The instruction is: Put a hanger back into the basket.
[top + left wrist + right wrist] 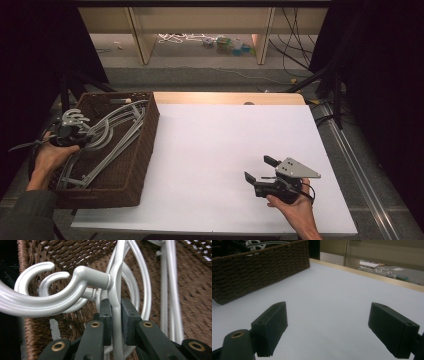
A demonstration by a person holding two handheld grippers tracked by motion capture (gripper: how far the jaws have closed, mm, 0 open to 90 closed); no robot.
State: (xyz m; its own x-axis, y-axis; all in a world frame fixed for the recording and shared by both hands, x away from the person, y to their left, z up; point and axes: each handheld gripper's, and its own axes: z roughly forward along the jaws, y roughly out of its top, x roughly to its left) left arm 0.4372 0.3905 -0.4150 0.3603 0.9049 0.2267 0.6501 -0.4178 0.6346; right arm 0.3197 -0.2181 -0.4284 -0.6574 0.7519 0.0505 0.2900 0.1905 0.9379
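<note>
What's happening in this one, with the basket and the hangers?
A person works at a white table with a gripper in each hand. The left gripper is shut on the neck of a white hanger, one of several lying in the brown wicker basket. The right gripper rests open on the table, holding nothing.

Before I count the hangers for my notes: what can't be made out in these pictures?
- Hanger count: in the high view the white hangers overlap in the wicker basket.
- Clamped hanger: lower part cut off by the left gripper view's edge.
- Floor clutter: too small.
</note>
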